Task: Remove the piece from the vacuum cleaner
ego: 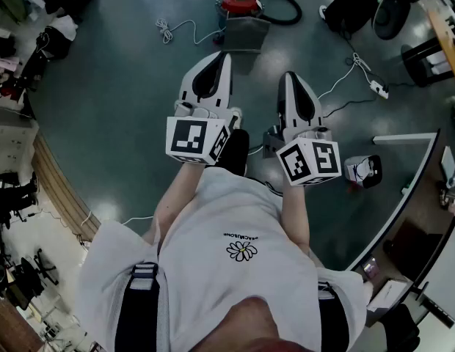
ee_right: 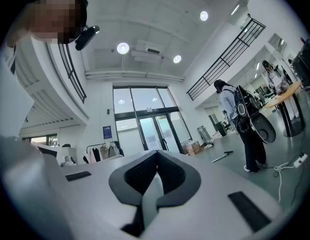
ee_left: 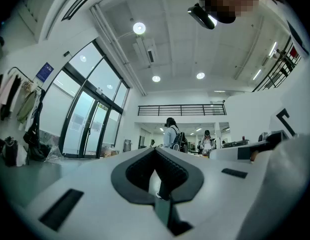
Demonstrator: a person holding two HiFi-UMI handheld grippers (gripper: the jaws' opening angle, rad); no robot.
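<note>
Standing in a white daisy-print T-shirt (ego: 235,233) over a dark teal floor (ego: 125,86). Holding the white-and-black left gripper (ego: 225,56) and right gripper (ego: 285,76) side by side out front, both pointed forward, each with fingers (ee_left: 137,170) closed tip to tip on nothing. Facing, well beyond them on the floor, the red round-bodied vacuum cleaner (ego: 238,0) with its black looped hose (ego: 282,9) and a grey boxy piece (ego: 247,32) right against its near side. Left of that, a white coiled cable (ego: 176,29).

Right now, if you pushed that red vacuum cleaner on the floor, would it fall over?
Probably not: the red vacuum cleaner looks wide and squat, so it should slide or roll, not tip. Its black hose lies looped, so it is likely bendy.
</note>
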